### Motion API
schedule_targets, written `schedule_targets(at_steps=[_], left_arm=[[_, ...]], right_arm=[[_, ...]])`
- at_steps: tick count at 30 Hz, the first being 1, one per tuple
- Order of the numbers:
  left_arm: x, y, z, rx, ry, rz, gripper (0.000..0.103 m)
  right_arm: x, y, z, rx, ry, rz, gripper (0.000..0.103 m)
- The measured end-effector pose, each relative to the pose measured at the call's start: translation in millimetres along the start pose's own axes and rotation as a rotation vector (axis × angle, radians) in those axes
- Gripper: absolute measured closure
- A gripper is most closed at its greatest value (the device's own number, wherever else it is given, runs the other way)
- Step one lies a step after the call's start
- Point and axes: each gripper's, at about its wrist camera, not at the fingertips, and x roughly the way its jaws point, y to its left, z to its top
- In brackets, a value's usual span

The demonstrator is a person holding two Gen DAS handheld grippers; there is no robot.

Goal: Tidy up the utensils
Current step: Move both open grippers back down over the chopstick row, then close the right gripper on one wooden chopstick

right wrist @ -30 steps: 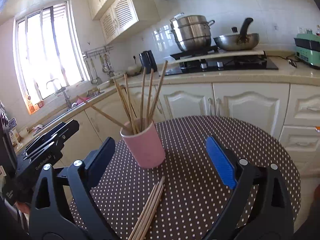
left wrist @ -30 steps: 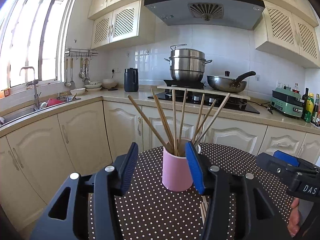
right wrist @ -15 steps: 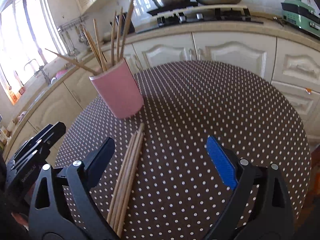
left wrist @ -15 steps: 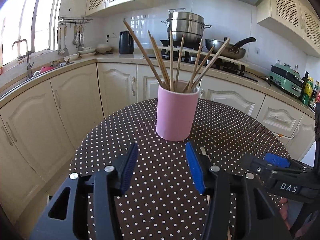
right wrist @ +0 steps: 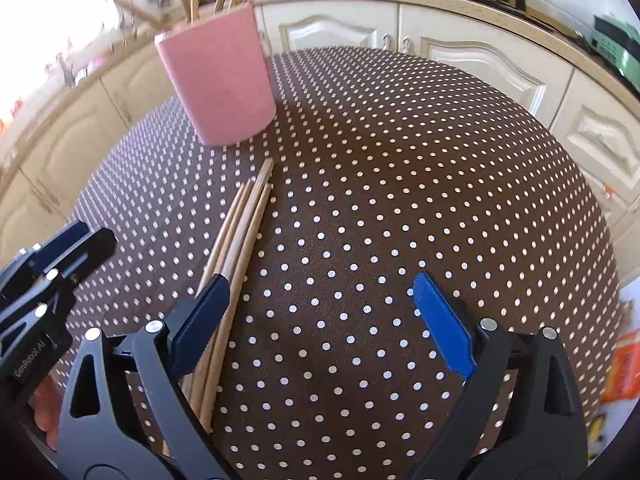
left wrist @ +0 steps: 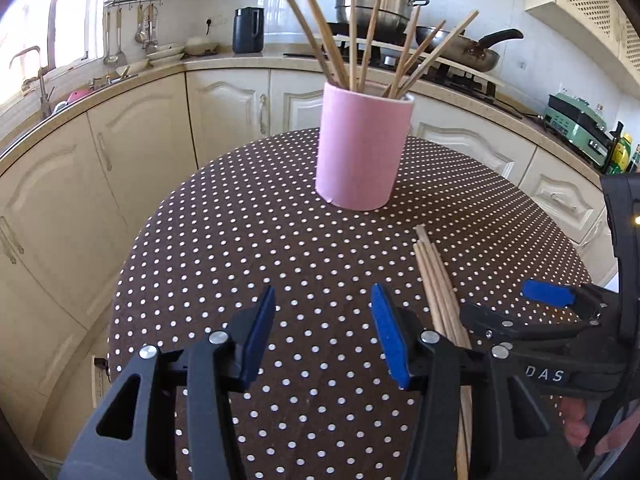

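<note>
Hovering over the dotted table [right wrist: 400,160], both grippers had jaws apart and empty. Loose chopsticks [right wrist: 244,224] lay just beside the pink cup [right wrist: 218,80], under the right gripper [right wrist: 320,300]. Picking them up seemed next, needing that gripper shifted left to straddle the bundle; the left gripper [left wrist: 322,312] stood nearby.

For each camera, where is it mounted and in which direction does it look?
Left wrist: on the left gripper, facing the pink cup and stove; the right gripper shows too.
Right wrist: on the right gripper, tilted down at the table; the left gripper's tip is in view.
Shared: cup, loose chopsticks.
</note>
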Motion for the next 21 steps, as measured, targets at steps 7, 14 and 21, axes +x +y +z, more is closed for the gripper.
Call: schedule_targets(at_steps=[7,14,21], left_arm=[[3,14,1,-0.036,0.031,0.002,0.053],[-3,18,18,0.005,0.019,0.025,0.053],[-11,3,25,0.083,0.076,-0.089,0.053]], right_arm=[[15,13,21,-0.056,0.115,0.002,0.015],[21,44,42,-0.241,0.193,0.042,0.077],[22,22,41,-0.131,0.168,0.206,0.097]])
